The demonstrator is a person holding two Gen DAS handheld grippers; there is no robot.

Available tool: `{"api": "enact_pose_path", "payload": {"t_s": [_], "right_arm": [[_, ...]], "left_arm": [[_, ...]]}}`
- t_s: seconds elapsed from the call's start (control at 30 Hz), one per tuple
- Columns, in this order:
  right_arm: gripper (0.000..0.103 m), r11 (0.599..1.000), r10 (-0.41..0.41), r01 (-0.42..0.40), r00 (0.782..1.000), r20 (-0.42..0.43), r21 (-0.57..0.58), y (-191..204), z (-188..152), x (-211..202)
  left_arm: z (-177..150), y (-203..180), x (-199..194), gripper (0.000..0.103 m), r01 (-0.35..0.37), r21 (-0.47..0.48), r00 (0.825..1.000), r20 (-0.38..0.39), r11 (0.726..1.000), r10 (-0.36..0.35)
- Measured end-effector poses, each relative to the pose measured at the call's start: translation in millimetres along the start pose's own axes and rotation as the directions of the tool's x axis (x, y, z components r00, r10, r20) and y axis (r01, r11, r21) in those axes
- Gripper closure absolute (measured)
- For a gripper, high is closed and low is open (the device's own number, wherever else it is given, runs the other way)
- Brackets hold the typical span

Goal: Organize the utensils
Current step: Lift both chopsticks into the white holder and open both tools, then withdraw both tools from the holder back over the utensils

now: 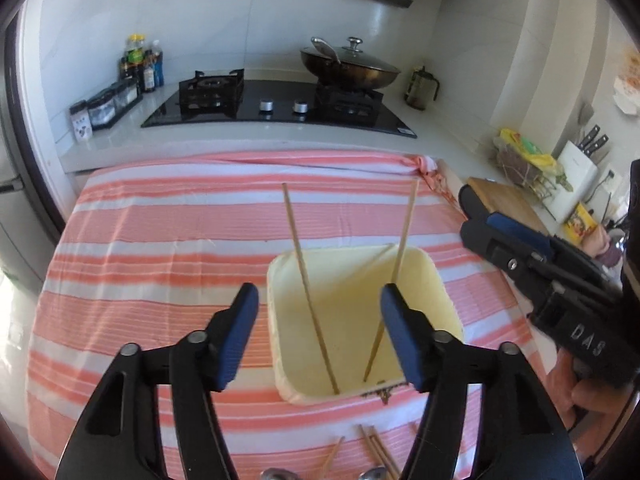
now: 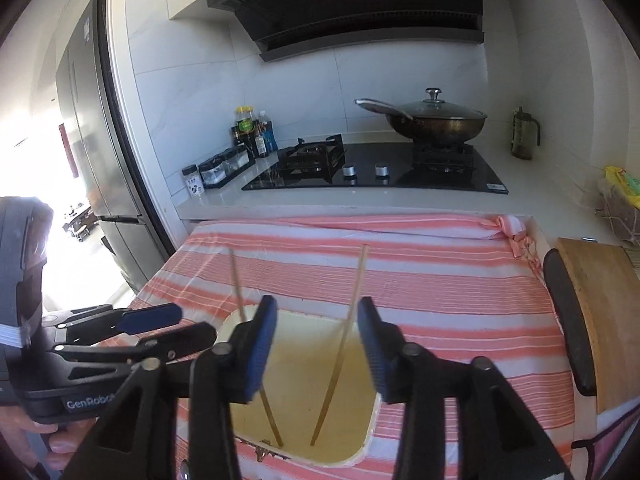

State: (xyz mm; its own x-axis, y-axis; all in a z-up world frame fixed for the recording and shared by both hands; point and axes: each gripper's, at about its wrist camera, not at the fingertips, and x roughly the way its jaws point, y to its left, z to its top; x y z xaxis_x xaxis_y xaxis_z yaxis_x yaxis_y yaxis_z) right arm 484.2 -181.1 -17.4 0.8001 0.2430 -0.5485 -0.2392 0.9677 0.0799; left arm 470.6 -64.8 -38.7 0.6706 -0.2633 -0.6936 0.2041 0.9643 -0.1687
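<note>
Chopsticks (image 1: 310, 292): two stand in my cream bin (image 1: 444, 292), just beyond both claws.
Left claw (image 1: 318, 336): apart, empty.
Right claw (image 2: 318, 352): apart, empty.
Writing: "DAS", "GenRobo".

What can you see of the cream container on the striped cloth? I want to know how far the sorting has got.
The cream container is a squarish, deep tub with rounded corners and a smooth rim, plastic by its look. It stands upright and open-topped on the striped cloth. Two chopsticks stand in it, their lower ends on its floor, leaning apart toward the far wall. Dark specks mark its near rim. Neither gripper touches it; more chopsticks lie on the cloth in front.
</note>
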Motion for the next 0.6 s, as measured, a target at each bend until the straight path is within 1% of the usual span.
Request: {"api": "enact_pose_path", "payload": {"t_s": [0.03,0.07,0.1,0.13,0.17,0.2,0.23,0.27,0.33,0.4,0.47,0.53,0.6], "right_arm": [[0.055,1.0,-0.002,0.002,1.0,0.012,-0.001,1,-2,-11],[0.055,1.0,0.007,-0.007,1.0,0.016,-0.004,2,-4,-24],[0.055,1.0,0.013,-0.013,1.0,0.018,-0.009,2,-9,-37],[0.053,1.0,0.016,-0.015,1.0,0.018,-0.016,4,-18,-52],[0.052,0.999,0.021,-0.021,1.0,0.013,-0.027,5,-29,-68],[0.048,0.999,0.025,-0.024,1.0,0.006,-0.037,6,-44,-85],[0.045,0.999,0.025,-0.025,1.0,0.002,-0.041,6,-61,-101],[0.043,0.999,0.019,-0.019,1.0,0.001,-0.035,4,-81,-117],[0.043,1.0,-0.008,0.008,1.0,-0.012,-0.013,-1,-126,-142],[0.043,0.997,-0.072,0.072,0.997,-0.028,-0.005,-6,-169,-160],[0.043,0.989,-0.147,0.148,0.988,-0.039,0.012,-10,-211,-175],[0.043,0.981,-0.183,0.186,0.981,-0.059,0.053,-15,-247,-188],[0.043,0.975,-0.196,0.203,0.977,-0.081,0.086,-21,-275,-196]], "left_arm": [[-10,1,-13,0.031,0.006,0.023,1.0,0.007,1.0,-0.006],[-19,1,-22,0.028,0.008,0.041,1.0,0.008,0.999,-0.009],[-34,3,-37,0.019,0.012,0.056,1.0,0.017,0.998,-0.013],[-47,6,-47,0.014,0.008,0.066,1.0,0.028,0.998,-0.01],[-65,8,-62,0.006,-0.003,0.075,0.999,0.05,0.997,0.0],[-86,12,-75,0.002,-0.023,0.08,0.997,0.076,0.996,0.017],[-107,15,-85,0.002,-0.048,0.085,0.995,0.086,0.995,0.041],[-128,19,-92,0.002,-0.062,0.09,0.997,0.058,0.994,0.057],[-172,27,-96,0.002,-0.057,0.07,0.998,-0.003,0.996,0.058],[-215,35,-97,0.002,-0.049,0.008,0.997,-0.062,0.999,0.049],[-253,42,-98,0.002,-0.047,-0.082,0.994,-0.101,0.996,0.039],[-278,46,-95,0.003,-0.071,-0.16,0.989,-0.139,0.985,0.048],[-297,46,-93,0.003,-0.078,-0.203,0.989,-0.141,0.976,0.05]]}}
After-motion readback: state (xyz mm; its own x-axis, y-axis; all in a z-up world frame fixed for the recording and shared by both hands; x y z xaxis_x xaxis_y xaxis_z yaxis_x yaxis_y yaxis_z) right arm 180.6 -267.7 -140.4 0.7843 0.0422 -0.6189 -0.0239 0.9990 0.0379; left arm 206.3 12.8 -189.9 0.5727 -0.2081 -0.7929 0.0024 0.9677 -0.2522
